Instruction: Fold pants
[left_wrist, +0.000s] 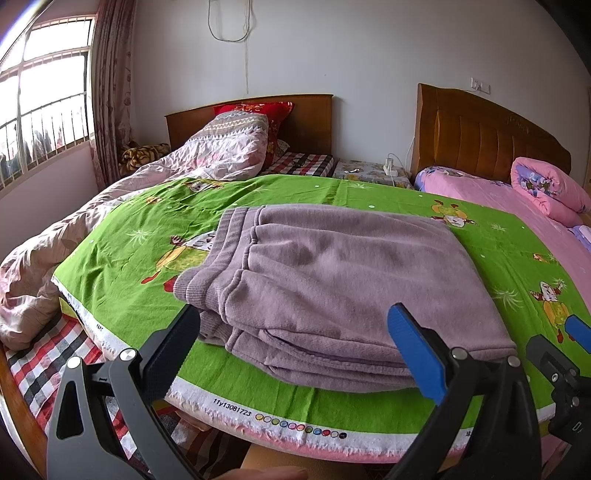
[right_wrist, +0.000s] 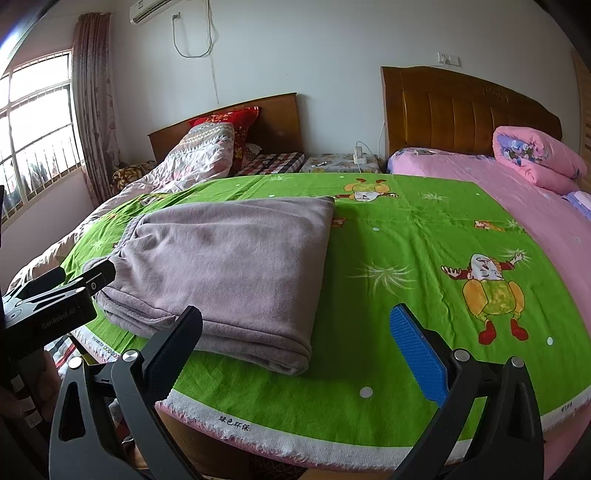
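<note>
Mauve knit pants (left_wrist: 325, 280) lie folded in a stacked rectangle on a green cartoon-print sheet (left_wrist: 122, 236), ribbed cuffs and waistband at the left. They also show in the right wrist view (right_wrist: 229, 266) at the left. My left gripper (left_wrist: 295, 339) is open, its jaws on either side of the stack's near edge, holding nothing. My right gripper (right_wrist: 295, 343) is open and empty, over the sheet (right_wrist: 406, 236) by the stack's near right corner. The right gripper shows at the right edge of the left wrist view (left_wrist: 565, 354), and the left gripper at the left of the right wrist view (right_wrist: 55, 295).
The green sheet covers a raised surface whose white fringed hem (left_wrist: 280, 424) runs along the near edge. A rumpled pale quilt (left_wrist: 184, 162) lies at the back left. A pink bed (right_wrist: 535, 206) with a rolled pink quilt (right_wrist: 535, 155) is at the right. A window (left_wrist: 44, 96) is at the left.
</note>
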